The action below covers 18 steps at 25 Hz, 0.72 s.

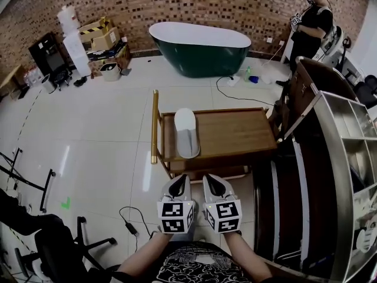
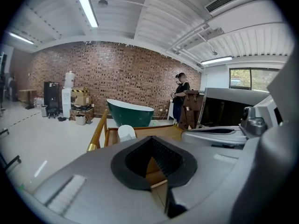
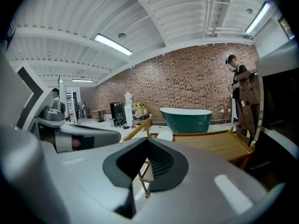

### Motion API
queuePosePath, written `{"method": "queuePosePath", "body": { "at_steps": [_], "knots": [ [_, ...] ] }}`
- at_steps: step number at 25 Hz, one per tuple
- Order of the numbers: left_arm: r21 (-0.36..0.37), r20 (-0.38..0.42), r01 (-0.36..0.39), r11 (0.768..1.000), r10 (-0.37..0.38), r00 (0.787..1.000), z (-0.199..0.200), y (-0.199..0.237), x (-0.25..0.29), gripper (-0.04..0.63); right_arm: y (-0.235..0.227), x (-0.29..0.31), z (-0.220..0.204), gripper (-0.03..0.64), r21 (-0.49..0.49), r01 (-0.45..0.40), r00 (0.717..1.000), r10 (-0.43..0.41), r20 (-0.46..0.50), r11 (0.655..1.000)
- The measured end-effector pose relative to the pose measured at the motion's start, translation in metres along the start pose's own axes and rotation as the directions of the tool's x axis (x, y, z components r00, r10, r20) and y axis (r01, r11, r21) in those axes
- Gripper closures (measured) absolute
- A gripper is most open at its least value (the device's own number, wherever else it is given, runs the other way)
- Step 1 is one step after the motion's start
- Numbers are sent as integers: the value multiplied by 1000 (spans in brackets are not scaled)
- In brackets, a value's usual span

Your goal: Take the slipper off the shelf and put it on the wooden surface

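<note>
The slipper (image 1: 187, 132) was seen lying on the wooden counter (image 1: 238, 135); the left gripper (image 1: 181, 180) and right gripper (image 1: 211, 181) were held pressed together, empty.

Your left gripper (image 2: 151, 143) sits lower centre, jaws together, empty; just beyond, mid-frame, the white slipper (image 2: 126, 132) lies on the wooden surface (image 2: 161, 130).

White slipper (image 1: 186, 133) flat on wooden surface (image 1: 235, 135)
</note>
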<state>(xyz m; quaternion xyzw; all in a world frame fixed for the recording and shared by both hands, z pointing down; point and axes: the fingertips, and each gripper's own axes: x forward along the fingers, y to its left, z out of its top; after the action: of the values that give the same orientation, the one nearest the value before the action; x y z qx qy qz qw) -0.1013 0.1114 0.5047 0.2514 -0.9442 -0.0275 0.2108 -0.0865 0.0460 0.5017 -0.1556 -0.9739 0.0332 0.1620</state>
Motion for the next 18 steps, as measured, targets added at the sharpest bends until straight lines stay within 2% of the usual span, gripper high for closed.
{"method": "queuePosePath", "body": {
  "at_steps": [5,12,18],
  "knots": [
    [8,18,-1,1000,1,1000,-3,-15,-40,589,22,-33,4,617,-9,-12,999,13,35,1000],
    [43,44,14,999,-16,999,-6,-38,-67,589,32,-66,6,617,-18,-22,997,23,72,1000],
    [47,67,17,999,-20,998,-5,-40,-81,589,40,-74,7,617,-44,-20,997,24,78,999]
  ]
}}
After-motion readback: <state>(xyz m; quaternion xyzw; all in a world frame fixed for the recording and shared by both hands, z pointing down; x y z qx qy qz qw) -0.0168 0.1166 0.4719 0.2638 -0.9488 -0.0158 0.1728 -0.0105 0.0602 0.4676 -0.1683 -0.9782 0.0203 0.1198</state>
